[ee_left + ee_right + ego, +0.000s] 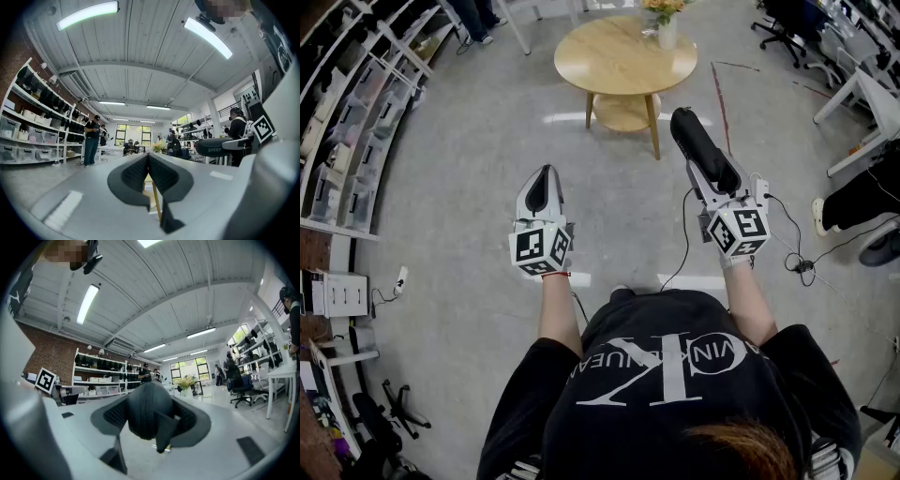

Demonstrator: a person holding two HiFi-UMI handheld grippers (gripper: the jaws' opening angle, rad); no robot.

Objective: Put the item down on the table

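A long black item (701, 142) with white lettering on its side (213, 148) sticks forward out of my right gripper (715, 171), which is shut on it. In the right gripper view the item's rounded black end (146, 409) fills the space between the wide-standing jaws. My left gripper (542, 190) is held level beside it, shut, its dark pads (136, 174) meeting at the tip with nothing between them. A round wooden table (609, 58) stands on the floor ahead of both grippers, with a vase of flowers (665, 26) at its far side.
Shelving with bins (356, 112) curves along the left. Office chairs (787, 28) and a white desk (867, 98) stand at the right. Cables (797, 264) lie on the grey floor near my right side. A person (91, 140) stands by the far shelves.
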